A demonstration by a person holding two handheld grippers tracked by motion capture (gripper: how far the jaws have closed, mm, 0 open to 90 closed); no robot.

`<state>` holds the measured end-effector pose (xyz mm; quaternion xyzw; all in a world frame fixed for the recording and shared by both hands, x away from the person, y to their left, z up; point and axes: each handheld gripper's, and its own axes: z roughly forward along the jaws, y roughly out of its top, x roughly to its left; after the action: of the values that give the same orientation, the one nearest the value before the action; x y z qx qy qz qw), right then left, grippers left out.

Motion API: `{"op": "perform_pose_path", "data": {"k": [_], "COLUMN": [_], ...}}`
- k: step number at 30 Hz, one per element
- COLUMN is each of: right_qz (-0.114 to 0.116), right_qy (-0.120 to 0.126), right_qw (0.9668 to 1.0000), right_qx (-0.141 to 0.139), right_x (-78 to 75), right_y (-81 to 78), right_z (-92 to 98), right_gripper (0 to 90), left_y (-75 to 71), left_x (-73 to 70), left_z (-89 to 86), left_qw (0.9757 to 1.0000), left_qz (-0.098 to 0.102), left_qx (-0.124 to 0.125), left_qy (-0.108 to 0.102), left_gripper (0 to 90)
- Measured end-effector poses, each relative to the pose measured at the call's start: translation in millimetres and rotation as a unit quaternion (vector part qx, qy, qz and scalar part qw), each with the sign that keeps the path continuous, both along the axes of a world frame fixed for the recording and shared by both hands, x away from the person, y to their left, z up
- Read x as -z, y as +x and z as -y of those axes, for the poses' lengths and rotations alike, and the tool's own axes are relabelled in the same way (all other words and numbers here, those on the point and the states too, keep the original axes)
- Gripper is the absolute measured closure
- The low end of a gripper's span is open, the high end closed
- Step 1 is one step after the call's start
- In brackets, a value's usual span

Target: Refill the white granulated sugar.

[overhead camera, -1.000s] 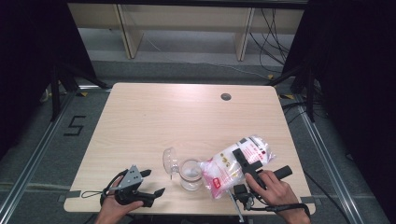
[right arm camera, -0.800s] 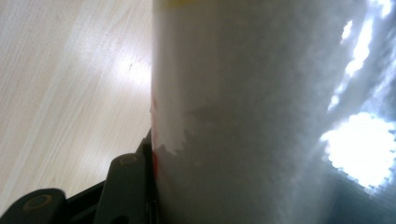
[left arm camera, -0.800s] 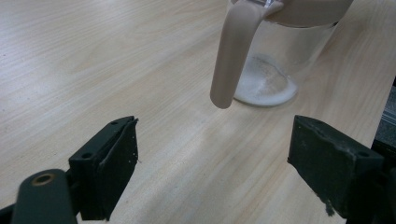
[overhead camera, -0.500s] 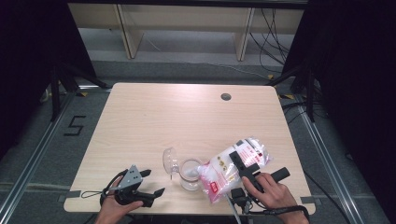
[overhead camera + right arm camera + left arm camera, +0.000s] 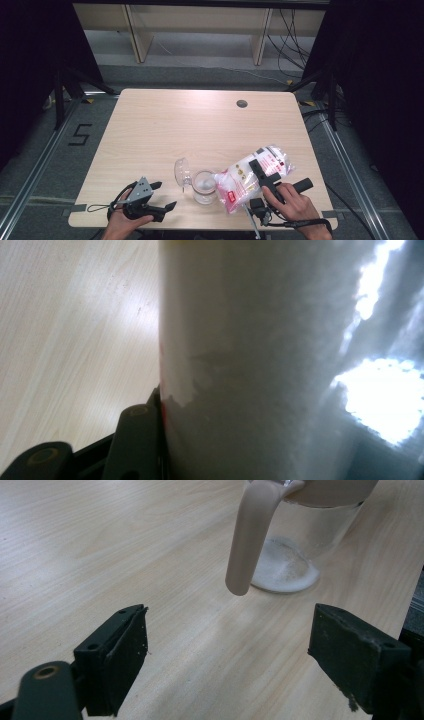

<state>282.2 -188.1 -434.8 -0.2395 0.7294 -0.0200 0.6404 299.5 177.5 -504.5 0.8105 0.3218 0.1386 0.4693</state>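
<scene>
We count one wooden table (image 5: 165, 130), one clear glass jar (image 5: 204, 185) with its one hinged lid (image 5: 182, 172) open, one bag of white powder (image 5: 252, 175), and two handheld grippers: left gripper (image 5: 166, 196), right gripper (image 5: 264, 172).

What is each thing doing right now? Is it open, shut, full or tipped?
Clear glass jar: upright, its hinged lid flipped open, a little white powder at the bottom.
Clear plastic bag of white powder: tilted, its low end at the jar's mouth.
Right gripper: jaws clamped on the bag.
Left gripper: jaws open, holding nothing.
</scene>
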Motion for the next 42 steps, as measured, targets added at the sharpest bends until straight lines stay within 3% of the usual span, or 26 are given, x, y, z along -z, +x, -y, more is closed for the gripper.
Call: {"op": "perform_pose_path", "data": {"k": [2, 3, 4, 5, 11, 13, 23, 28, 29, 31, 33, 36, 40, 41, 42], "right_qz": [-0.005, -0.005, -0.009, -0.004, -0.007, -0.008, -0.008, -0.009, -0.005, -0.005, -0.005, -0.011, -0.007, -0.012, -0.010], "right_qy": [0.009, 0.004, 0.012, 0.005, 0.004, 0.005, 0.007, 0.017, 0.004, 0.001, 0.004, 0.012, 0.001, 0.018, 0.012], "right_qw": [0.9999, 1.0000, 0.9999, 1.0000, 0.9998, 0.9998, 0.9999, 0.9998, 0.9999, 0.9999, 0.9998, 0.9997, 0.9997, 0.9997, 0.9998], "right_qx": [0.004, -0.002, 0.005, -0.007, -0.016, -0.015, -0.009, -0.004, -0.010, -0.016, -0.021, -0.016, -0.023, -0.011, -0.014], "right_x": [1.7, 1.5, 3.1, 1.9, 2.0, 2.0, 1.5, 3.0, 1.4, 1.3, 1.2, 3.6, 1.3, 3.5, 1.8], "right_y": [-1.7, -1.6, -3.7, -3.4, -3.1, -2.0, 0.5, -3.3, -4.1, -4.4, -4.3, -3.6, -0.1, -0.7, 0.2], "right_z": [-0.2, -1.3, -2.3, -4.3, -10.5, -11.0, -5.5, -4.6, -6.6, -8.5, -10.5, -12.3, -13.1, -10.9, -10.4], "right_gripper": [52.8, 52.8, 52.8, 52.8, 52.9, 53.0, 53.3, 53.4, 53.4, 53.5, 53.5, 53.6, 53.7, 53.8, 53.8], "left_y": [-0.1, 0.4, -0.3, -0.5, 0.4, -0.2, -0.1, -0.9, -0.8, -1.0, -0.8, -0.7, -0.3, -0.1, 0.6], "left_x": [-0.1, -0.5, -0.2, 0.5, 0.5, 0.6, -0.1, 0.6, 0.3, 0.6, -0.8, -0.9, -0.7, -0.2, -0.7], "left_z": [0.1, -1.1, 0.1, 1.4, -0.2, 1.0, 0.0, 1.4, 0.8, 1.7, 0.3, 0.5, 0.7, 1.4, 0.2], "left_qw": [1.0000, 0.9999, 1.0000, 0.9999, 1.0000, 1.0000, 1.0000, 0.9999, 1.0000, 0.9999, 1.0000, 1.0000, 1.0000, 1.0000, 1.0000], "left_qz": [0.000, 0.001, -0.001, 0.001, 0.003, -0.002, 0.000, -0.002, -0.002, -0.002, 0.001, 0.001, 0.001, 0.000, 0.001], "left_qx": [0.001, 0.003, 0.001, -0.001, 0.002, 0.001, 0.001, -0.001, 0.001, -0.002, 0.000, 0.000, 0.000, 0.000, 0.001], "left_qy": [0.000, 0.011, 0.000, -0.012, 0.004, -0.004, 0.001, -0.011, -0.007, -0.013, -0.002, -0.007, -0.004, -0.010, -0.001], "left_gripper": [15.5, 15.5, 15.5, 15.5, 15.5, 15.5, 15.5, 15.5, 15.5, 15.5, 15.5, 15.5, 15.5, 15.5, 15.5]}}
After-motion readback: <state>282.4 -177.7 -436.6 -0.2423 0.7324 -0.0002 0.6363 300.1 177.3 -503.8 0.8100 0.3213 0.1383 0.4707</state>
